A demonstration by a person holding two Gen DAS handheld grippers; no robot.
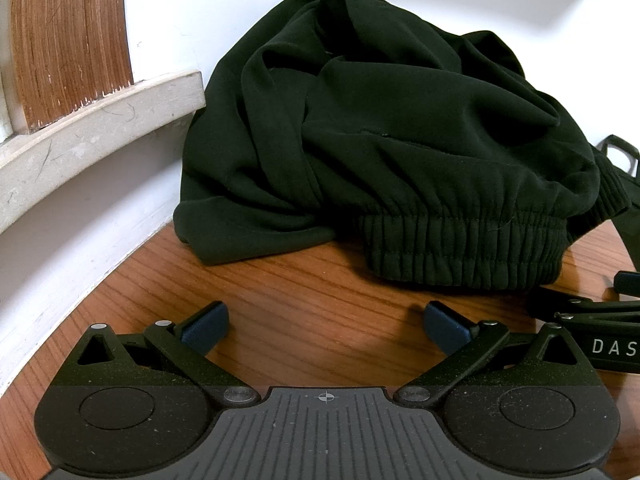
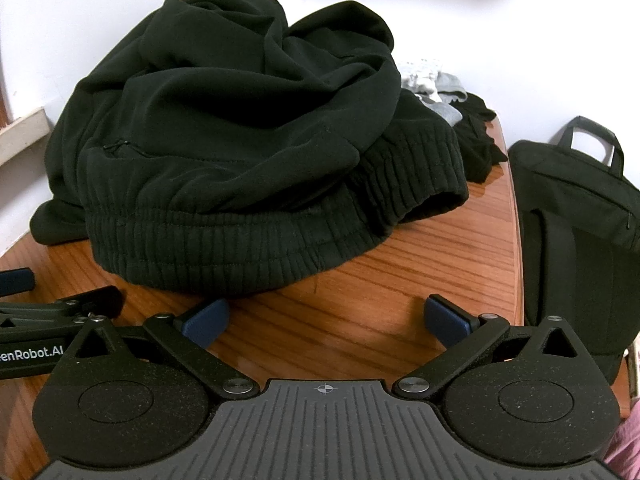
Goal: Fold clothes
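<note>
A crumpled black garment [image 1: 380, 132] with a ribbed elastic band lies in a heap on the wooden table [image 1: 312, 312], against the white wall. It also shows in the right wrist view [image 2: 240, 140], with a ribbed cuff at its right. My left gripper [image 1: 326, 326] is open and empty, low over the table a short way in front of the heap. My right gripper [image 2: 326, 320] is open and empty, just in front of the band. Each gripper shows at the edge of the other's view.
Smaller grey and black clothes [image 2: 452, 100] lie behind the heap at the table's far right. A black bag [image 2: 572, 232] stands beyond the table's right edge. A stone ledge [image 1: 80, 140] and wooden frame [image 1: 68, 36] are on the left wall.
</note>
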